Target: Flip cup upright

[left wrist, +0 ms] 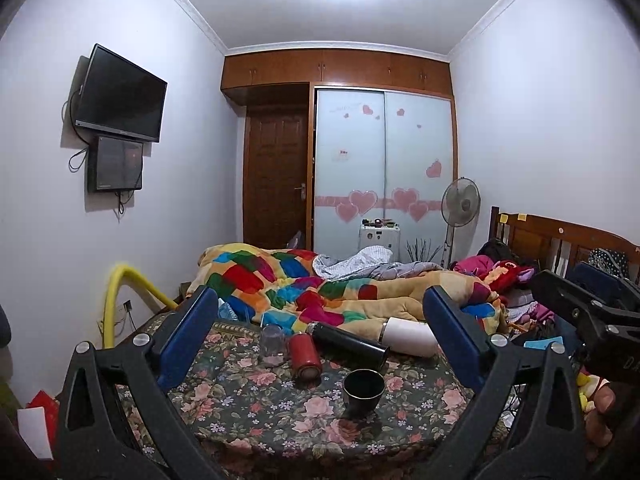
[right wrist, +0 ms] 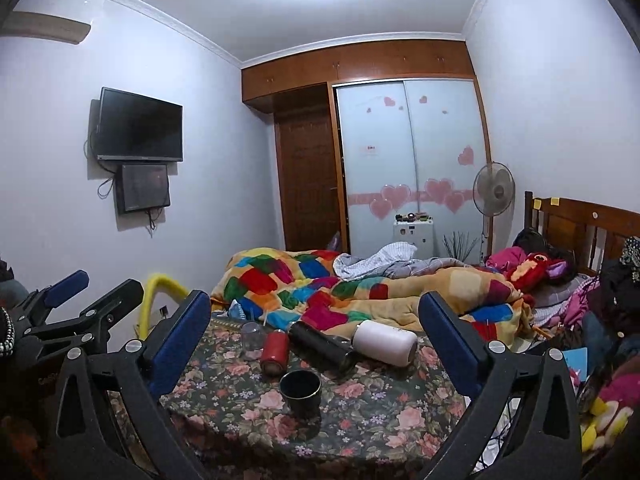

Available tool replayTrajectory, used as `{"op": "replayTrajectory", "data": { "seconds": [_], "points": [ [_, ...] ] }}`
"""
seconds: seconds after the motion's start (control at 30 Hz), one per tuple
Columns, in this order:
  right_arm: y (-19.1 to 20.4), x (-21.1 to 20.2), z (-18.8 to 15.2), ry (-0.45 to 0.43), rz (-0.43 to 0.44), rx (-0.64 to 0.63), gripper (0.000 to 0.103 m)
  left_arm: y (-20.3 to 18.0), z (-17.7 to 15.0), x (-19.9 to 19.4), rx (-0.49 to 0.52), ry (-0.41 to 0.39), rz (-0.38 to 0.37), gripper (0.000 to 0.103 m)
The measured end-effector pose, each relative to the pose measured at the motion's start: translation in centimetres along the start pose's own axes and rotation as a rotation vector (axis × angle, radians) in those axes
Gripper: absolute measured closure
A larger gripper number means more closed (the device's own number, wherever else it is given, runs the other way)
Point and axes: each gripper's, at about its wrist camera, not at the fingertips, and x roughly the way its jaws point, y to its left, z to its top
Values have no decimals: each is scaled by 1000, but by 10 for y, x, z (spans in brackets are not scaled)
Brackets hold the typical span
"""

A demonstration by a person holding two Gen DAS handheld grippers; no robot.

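A small dark cup (left wrist: 363,392) stands upright, mouth up, on the floral tablecloth (left wrist: 256,412); it also shows in the right wrist view (right wrist: 301,392). My left gripper (left wrist: 320,336) is open and empty, held back from the cup. My right gripper (right wrist: 316,332) is open and empty too, also back from the cup. The right gripper's black frame (left wrist: 592,312) shows at the right of the left wrist view. The left gripper's frame (right wrist: 68,300) shows at the left of the right wrist view.
Behind the cup lie a red bottle (left wrist: 305,356), a black flask (left wrist: 348,342) and a white flask (left wrist: 408,336), all on their sides. A clear glass (left wrist: 273,342) stands inverted at the left. A bed with a patchwork quilt (left wrist: 304,284) lies beyond.
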Motion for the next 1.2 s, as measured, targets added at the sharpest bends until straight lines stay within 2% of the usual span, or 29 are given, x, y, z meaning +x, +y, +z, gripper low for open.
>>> {"op": "replayTrajectory", "data": {
  "seconds": [0.63, 1.2],
  "points": [
    [1, 3, -3, 37, 9, -11, 0, -7, -7, 13, 14, 41, -7, 0],
    [0, 5, -2, 48, 10, -13, 0, -3, -11, 17, 7, 48, -3, 0]
  ]
}}
